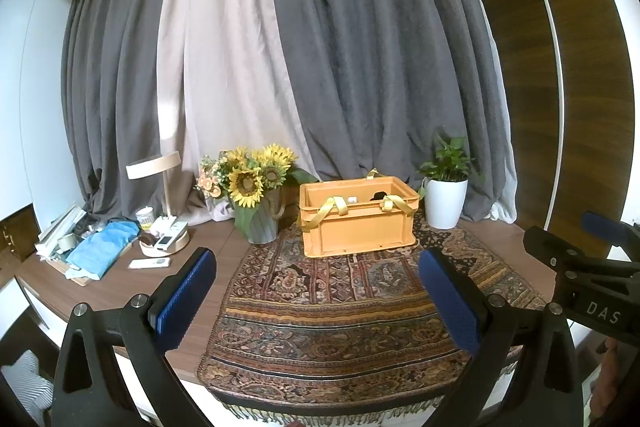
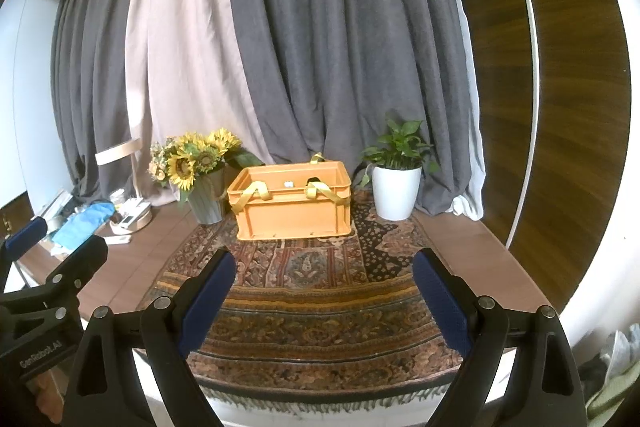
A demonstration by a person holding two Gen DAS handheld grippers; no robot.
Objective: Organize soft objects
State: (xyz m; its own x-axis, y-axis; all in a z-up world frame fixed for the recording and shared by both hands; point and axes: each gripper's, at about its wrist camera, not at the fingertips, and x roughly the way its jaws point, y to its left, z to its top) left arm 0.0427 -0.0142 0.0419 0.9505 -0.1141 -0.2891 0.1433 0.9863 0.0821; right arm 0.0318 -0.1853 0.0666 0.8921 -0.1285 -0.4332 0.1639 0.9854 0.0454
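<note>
**Q:** Showing what, largest first?

**A:** Hanging across the back: curtains [image 1: 360,67], grey with one pale panel. Carrying everything: one table [image 1: 208,239]. Covering its middle, probably as a soft working surface: one rug [image 1: 320,307], fringe trailing over the near edge.

**Q:** And standing on the rug?

**A:** Sitting at the far end, open side up, apparently serving as the collecting bin: one crate [image 1: 356,227]. Flanking it, likely only as decoration: one plant [image 1: 444,203] on the right and one bunch of sunflowers [image 1: 248,183] on the left. Standing further left among desk clutter: one lamp [image 1: 154,161].

**Q:** Locating the soft objects?

**A:** Lying inside the crate, barely showing above the rim: one dark item [image 1: 379,195] and one small white item [image 1: 352,199], both too small for naming. Draping over the rim: three straps [image 1: 336,205], two in front and one behind, possibly handles of something inside. Seeing nothing loose on the rug.

**Q:** Holding the grippers how?

**A:** Hovering side by side at the near edge, well apart from the crate, both aiming at it: left gripper [image 1: 318,259] and right gripper [image 2: 325,259]. Keeping jaws wide and gripping nothing, perhaps readying for a reach or finishing. Counting two grippers, four blue pads.
</note>
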